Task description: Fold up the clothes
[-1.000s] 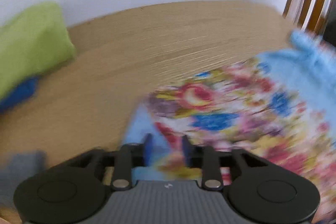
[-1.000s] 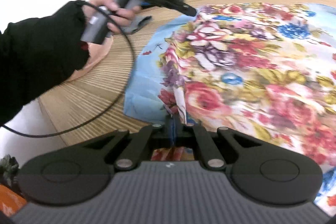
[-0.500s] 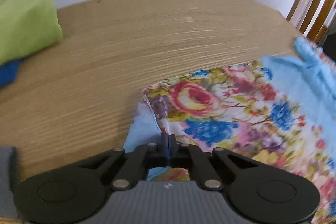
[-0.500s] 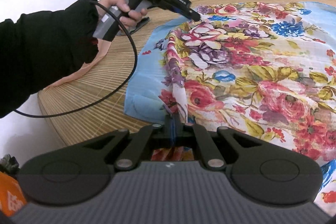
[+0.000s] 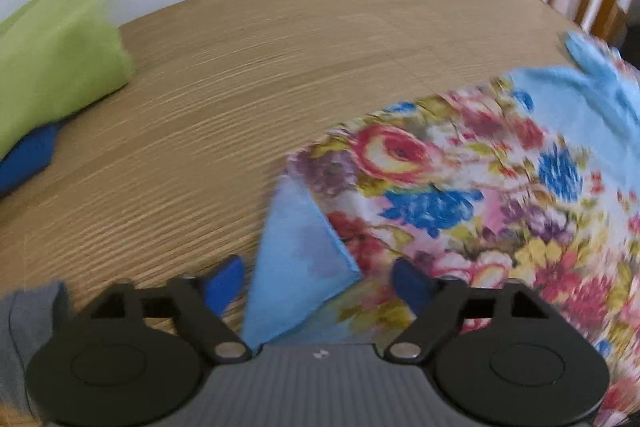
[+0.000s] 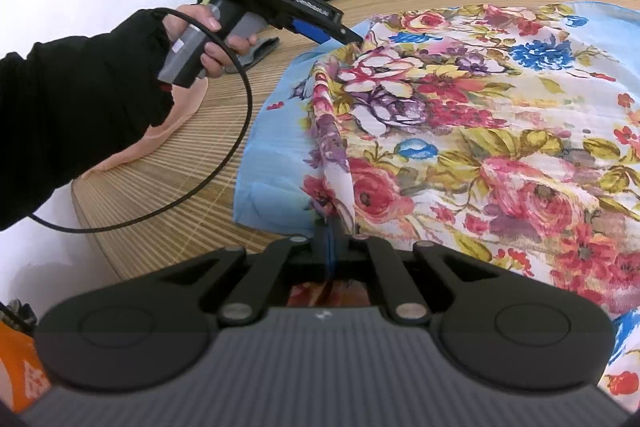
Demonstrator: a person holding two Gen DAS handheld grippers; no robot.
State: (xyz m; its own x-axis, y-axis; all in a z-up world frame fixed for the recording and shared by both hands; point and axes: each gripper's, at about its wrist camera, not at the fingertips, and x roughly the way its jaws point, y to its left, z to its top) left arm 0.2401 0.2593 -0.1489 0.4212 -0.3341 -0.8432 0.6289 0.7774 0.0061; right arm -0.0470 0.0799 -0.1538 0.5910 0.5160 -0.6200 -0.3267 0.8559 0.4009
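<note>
At your far left a folded green cloth (image 5: 56, 55) lies on a blue cloth (image 5: 28, 159) against the wall, well apart from the work, and a grey cloth (image 5: 24, 327) shows at the lower left edge of the left wrist view. Your left gripper (image 5: 320, 281) is opening, its blue fingertips (image 5: 224, 283) wide apart over the near corner of the flowered cloth (image 5: 460, 195); the light blue underside of that corner lies between them, and neither pad presses on it. The flowered cloth is spread flat on the wooden table (image 5: 280, 67), reaching to the right, with its left edge turned over so the plain blue shows. In the right wrist view your left hand (image 6: 208, 39), in a black sleeve (image 6: 72, 123), holds that gripper with its tip at the cloth's far corner; a black cable (image 6: 236, 131) loops from it over the table, and a peach cloth (image 6: 168, 135) lies beneath the hand. Your right gripper (image 6: 330, 231) is clamped tight on the near corner of the flowered cloth, where a raised ridge of fabric runs up from the pads. Nothing stands on the cloth between the two grippers.
</note>
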